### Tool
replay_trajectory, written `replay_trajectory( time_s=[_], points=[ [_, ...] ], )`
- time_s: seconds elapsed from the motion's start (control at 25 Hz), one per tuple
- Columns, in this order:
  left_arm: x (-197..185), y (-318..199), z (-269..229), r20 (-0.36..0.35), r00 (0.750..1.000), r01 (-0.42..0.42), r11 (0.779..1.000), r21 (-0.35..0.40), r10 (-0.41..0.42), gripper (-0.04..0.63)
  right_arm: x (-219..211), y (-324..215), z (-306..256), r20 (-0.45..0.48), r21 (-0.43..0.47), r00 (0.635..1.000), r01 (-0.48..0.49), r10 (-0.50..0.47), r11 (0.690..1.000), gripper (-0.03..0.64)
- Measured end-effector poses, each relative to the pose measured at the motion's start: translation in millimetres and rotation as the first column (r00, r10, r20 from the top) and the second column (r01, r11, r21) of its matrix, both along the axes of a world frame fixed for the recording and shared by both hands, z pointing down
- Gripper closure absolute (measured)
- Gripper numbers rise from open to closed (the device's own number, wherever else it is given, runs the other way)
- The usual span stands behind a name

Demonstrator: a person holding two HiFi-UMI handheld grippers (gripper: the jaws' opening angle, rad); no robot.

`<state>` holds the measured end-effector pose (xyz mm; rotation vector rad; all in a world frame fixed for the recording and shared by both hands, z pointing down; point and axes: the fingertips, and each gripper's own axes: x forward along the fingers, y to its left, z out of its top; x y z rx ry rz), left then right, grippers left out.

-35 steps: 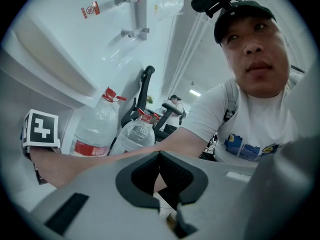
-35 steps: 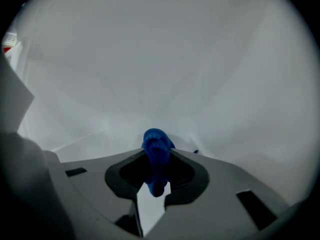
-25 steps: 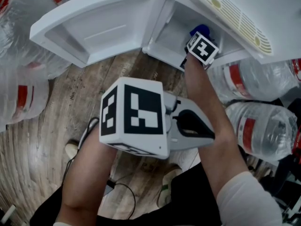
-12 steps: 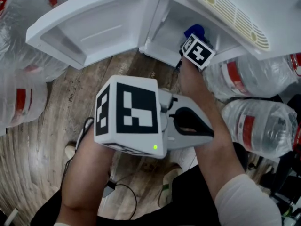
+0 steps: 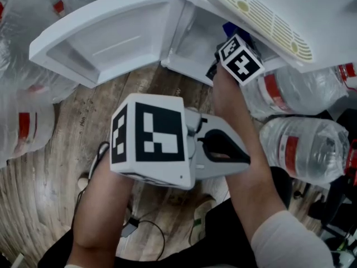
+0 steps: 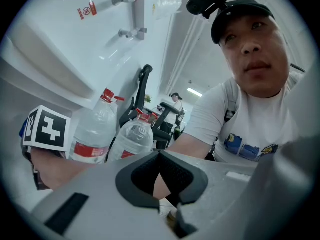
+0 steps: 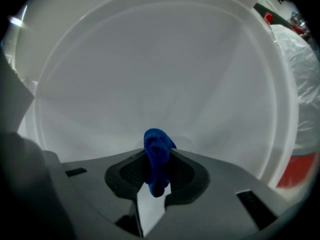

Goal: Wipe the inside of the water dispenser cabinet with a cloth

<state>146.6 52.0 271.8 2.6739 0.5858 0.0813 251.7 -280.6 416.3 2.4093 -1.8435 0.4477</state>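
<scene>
Two grippers are noted. At left, the white open door (image 5: 106, 38) of the white water dispenser cabinet (image 5: 189, 49) stands wide. At centre, the left gripper (image 6: 160, 156) is held over the wood floor (image 5: 61, 144), its jaws shut together with nothing between them. Further right, the right gripper (image 7: 157, 159) is seen inside the cabinet. Its jaws are clamped on a small blue cloth (image 7: 158, 146), which is bunched just proud of the tips and faces the inner wall; contact cannot be confirmed. The cloth is judged soft, light and limp. It is best pinched at a bunched fold, with enough left free for wiping. At far right, clear plastic water bottles with red labels (image 5: 304, 147) are recorded.
</scene>
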Motion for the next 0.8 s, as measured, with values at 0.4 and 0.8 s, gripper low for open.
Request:
replay_trajectory(
  time_s=[0.4, 0.8],
  points=[
    [-7.1, -7.5, 1.9, -0.015, 1.000, 0.013, 1.000, -0.007, -0.013, 0.594, -18.9, -34.7, 6.0, -0.150, -0.038, 0.982, 0.106, -0.111, 0.994, 0.534],
    [-5.4, -14.5, 3.0, -0.031, 0.999, 0.035, 0.999, -0.014, -0.036, 0.594, -73.8, -56.2, 8.4, -0.249, -0.058, 0.924, 0.284, -0.290, 0.957, 0.534]
  ],
)
